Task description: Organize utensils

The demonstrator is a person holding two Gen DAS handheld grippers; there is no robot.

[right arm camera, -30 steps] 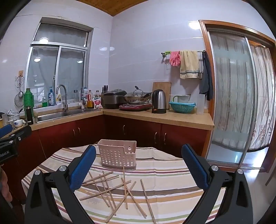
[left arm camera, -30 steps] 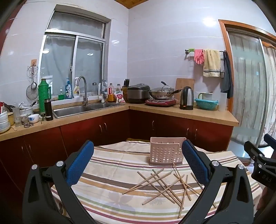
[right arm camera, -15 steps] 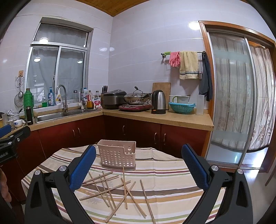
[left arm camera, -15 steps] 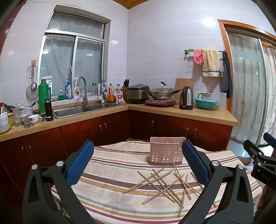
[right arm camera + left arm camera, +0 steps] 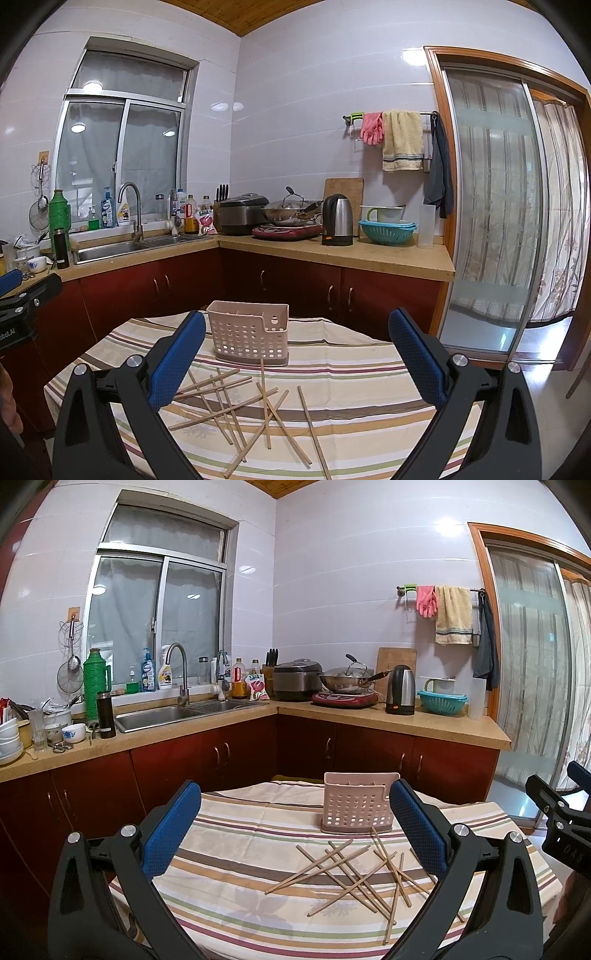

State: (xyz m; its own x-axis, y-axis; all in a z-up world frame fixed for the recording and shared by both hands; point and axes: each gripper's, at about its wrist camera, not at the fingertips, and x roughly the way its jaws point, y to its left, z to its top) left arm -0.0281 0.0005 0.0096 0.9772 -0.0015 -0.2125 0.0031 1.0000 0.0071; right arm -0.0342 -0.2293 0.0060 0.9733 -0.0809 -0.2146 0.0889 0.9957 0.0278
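- Both claws, left gripper (image 5: pixel 295 834) and right gripper (image 5: pixel 295 362), gape wide, empty.
- Scattered chopsticks (image 5: pixel 240 402) lie crisscrossed on the striped tablecloth (image 5: pixel 351 373), near side of the holder (image 5: pixel 249 334).
- Right looks nearer.

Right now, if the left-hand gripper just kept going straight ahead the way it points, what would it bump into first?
Probably the striped tablecloth beyond the open left gripper, left of the chopsticks and pink basket. Depth is hard to judge through this lens.

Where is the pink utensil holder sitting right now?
The pink utensil holder stands upright on the striped tablecloth at the table's far side, just behind the scattered chopsticks; in the right wrist view it is left of centre.
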